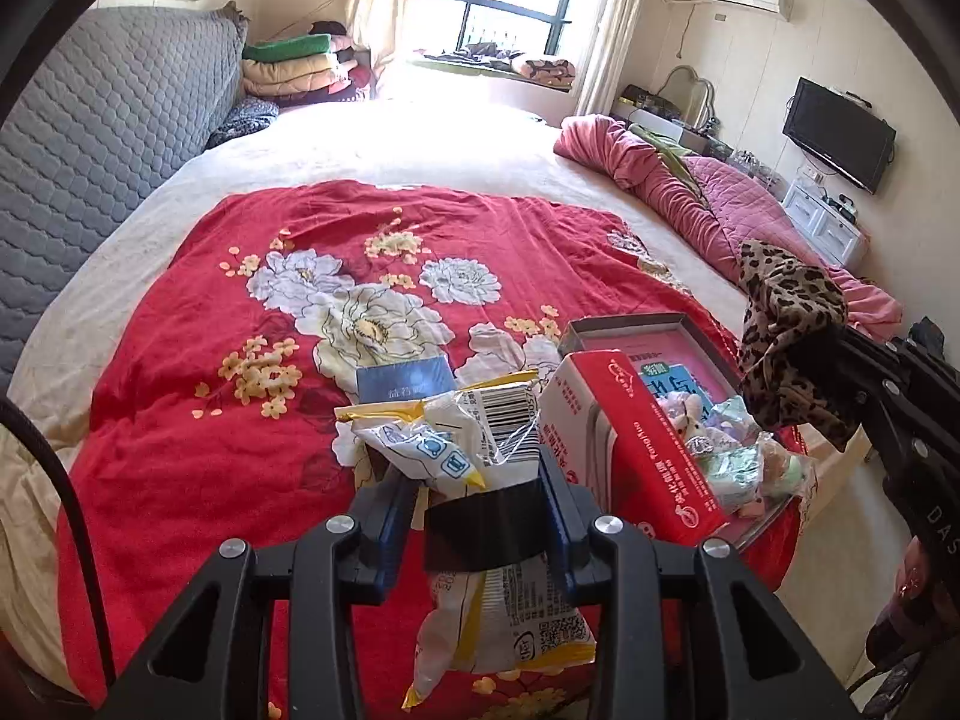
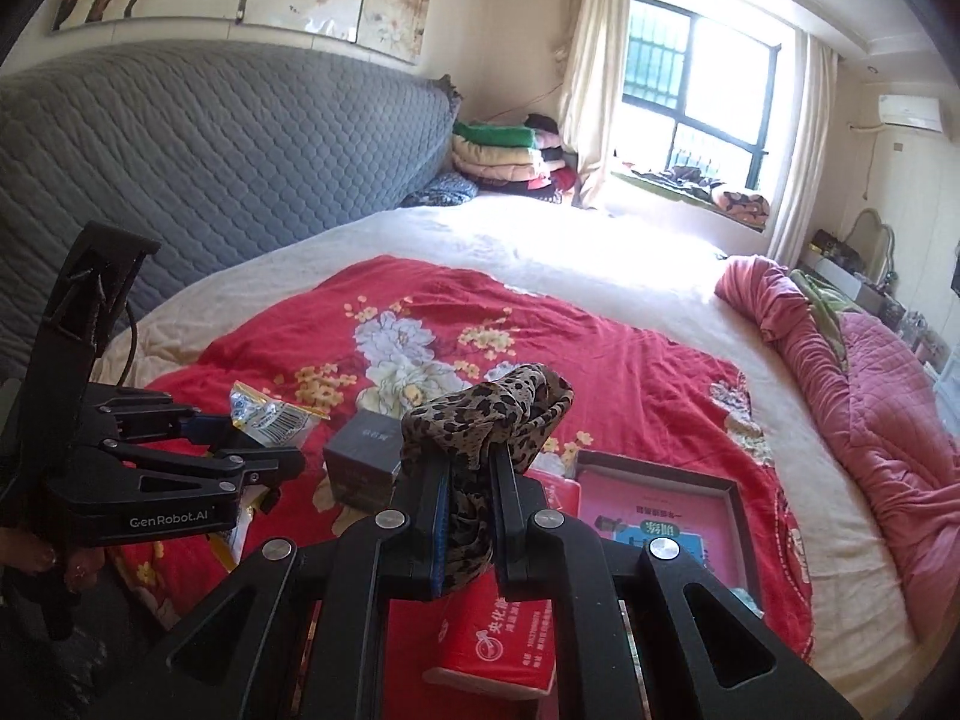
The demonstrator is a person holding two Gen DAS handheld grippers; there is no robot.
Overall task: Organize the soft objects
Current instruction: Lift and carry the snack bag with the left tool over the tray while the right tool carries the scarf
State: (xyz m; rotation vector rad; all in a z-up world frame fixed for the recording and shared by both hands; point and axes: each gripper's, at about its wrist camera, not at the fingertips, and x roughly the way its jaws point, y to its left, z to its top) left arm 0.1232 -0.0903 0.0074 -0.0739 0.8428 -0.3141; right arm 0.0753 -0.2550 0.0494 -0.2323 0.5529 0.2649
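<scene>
My left gripper (image 1: 480,480) is shut on a white and yellow snack bag (image 1: 444,444), held above the red floral blanket (image 1: 270,300). My right gripper (image 2: 471,468) is shut on a leopard-print cloth (image 2: 486,408); the cloth also shows in the left wrist view (image 1: 786,324) at the right. A shallow box lid (image 1: 684,330) with a pink inside lies on the blanket and holds small soft toys (image 1: 738,450). A red and white tissue pack (image 1: 636,450) leans on the tray's near side, just right of my left gripper.
A small dark blue box (image 1: 405,381) sits on the blanket beyond the snack bag. A pink quilt (image 1: 690,192) is bunched along the bed's right edge. A grey quilted headboard (image 1: 108,120) stands at left. Folded bedding (image 1: 294,69) is stacked by the window.
</scene>
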